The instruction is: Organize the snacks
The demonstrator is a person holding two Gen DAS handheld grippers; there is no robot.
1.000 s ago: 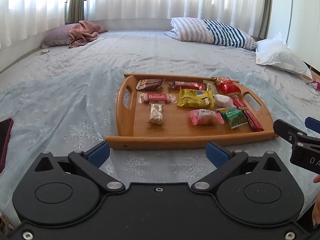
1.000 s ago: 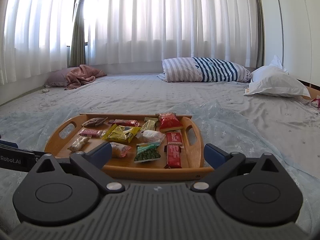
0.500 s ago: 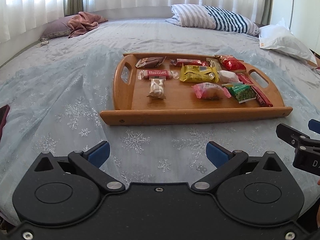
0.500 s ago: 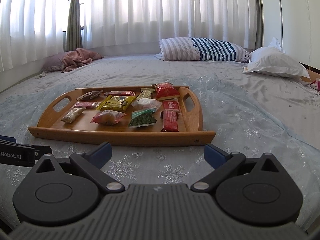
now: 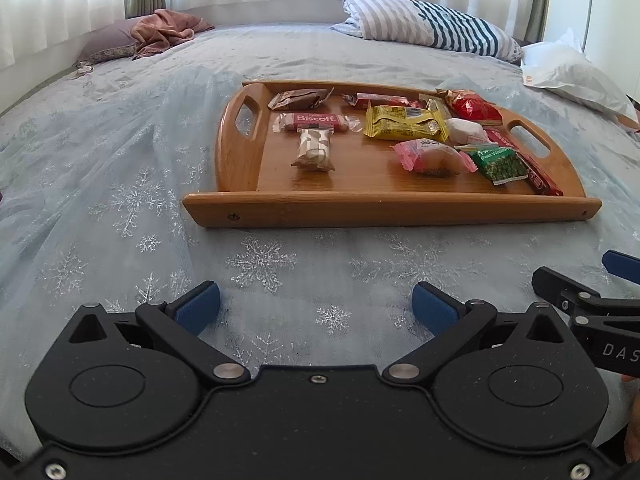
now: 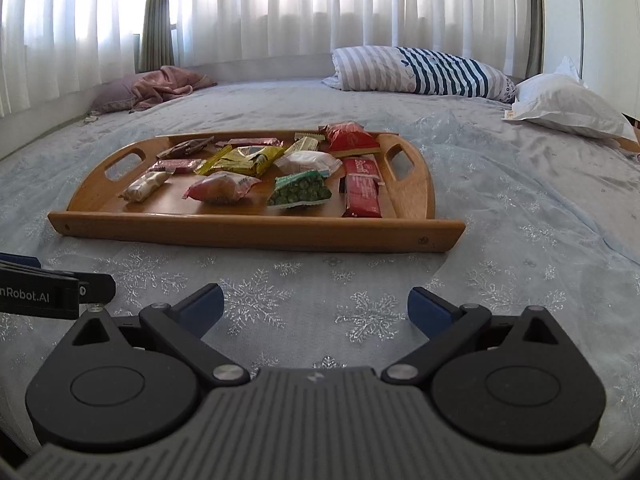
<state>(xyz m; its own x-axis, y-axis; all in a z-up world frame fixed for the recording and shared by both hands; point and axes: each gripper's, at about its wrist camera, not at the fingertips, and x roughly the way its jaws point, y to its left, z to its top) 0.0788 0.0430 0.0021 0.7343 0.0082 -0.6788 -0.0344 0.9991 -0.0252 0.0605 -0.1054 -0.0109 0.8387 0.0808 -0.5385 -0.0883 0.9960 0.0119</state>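
While both tools hover low over the bed (image 5: 100, 168), short of the tray's near rim, neither grasps anything: the left tool (image 5: 316, 306) is released, its blue pads spread wide with only the snowflake-patterned cover between them, and the right tool (image 6: 314, 304) is spread just the same. Each shows at the edge of the other's view, the two side by side.

A wooden tray (image 5: 392, 210) with a cut-out handle at each end lies on the bed ahead of them, and all the snacks lie inside it. Toward its left end sit a brown wrapper (image 5: 300, 99) at the far rim, a red Biscoff packet (image 5: 315, 122) nearer, and a pale wrapped bar (image 5: 314, 154) touching the Biscoff packet's near side. Across the middle lie a long red bar (image 5: 380, 101) at the far rim, a yellow packet (image 5: 404, 123) and, nearer, a pink wrapped snack (image 5: 428, 157). Toward the right end are a red bag (image 5: 474, 108) at the far corner, a white wrapped snack (image 5: 466, 130), a green pea packet (image 5: 500, 164) and, along the right handle, two red bars (image 6: 362, 188) end to end.

At the bed's far edge, under white curtains (image 6: 280, 4), rest a striped pillow (image 5: 432, 34), a white pillow (image 5: 572, 76) at the right and a pink cloth (image 5: 164, 32) on a mauve cushion at the left.
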